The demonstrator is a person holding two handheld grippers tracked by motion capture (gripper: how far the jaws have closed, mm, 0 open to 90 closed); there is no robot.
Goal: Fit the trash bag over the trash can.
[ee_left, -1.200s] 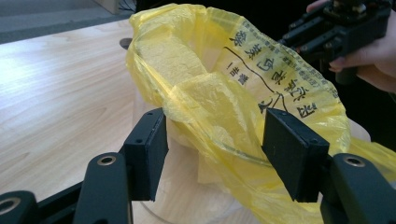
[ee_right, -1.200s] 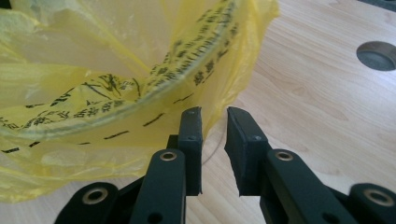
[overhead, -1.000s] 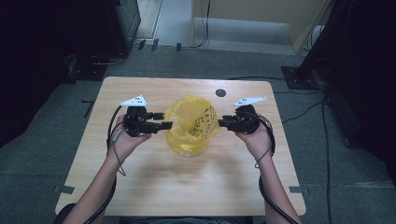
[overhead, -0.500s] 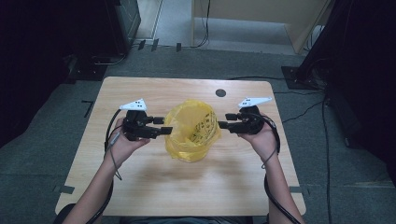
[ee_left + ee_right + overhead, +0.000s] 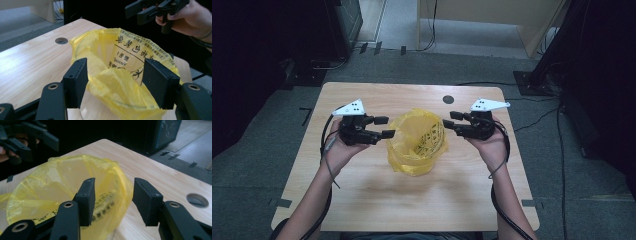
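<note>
Left hand-held gripper (image 5: 388, 127) open, beside yellow bag (image 5: 418, 142) rim

Yellow bag (image 5: 417, 142), black print; black claws; light wood table (image 5: 377, 200).

Bag base: the yellow bag (image 5: 418, 142) is standing on the table (image 5: 362, 200); its own folds are hiding its inside bottom in the high view.
Bag print: the black lettering (image 5: 136, 51) is showing through the film from the back and is lying creased, so it is reading as illegible.
Bag lower edge: the bottom border is cutting it off in the left gripper view.
Left gripper (image 5: 382, 127): whether its pads are touching the bag rim is remaining unclear.
Right gripper (image 5: 113, 197): the near jaw is covering part of the rim; contact is not discernible.
Forearms: the bottom border is cropping both in the high view.
</note>
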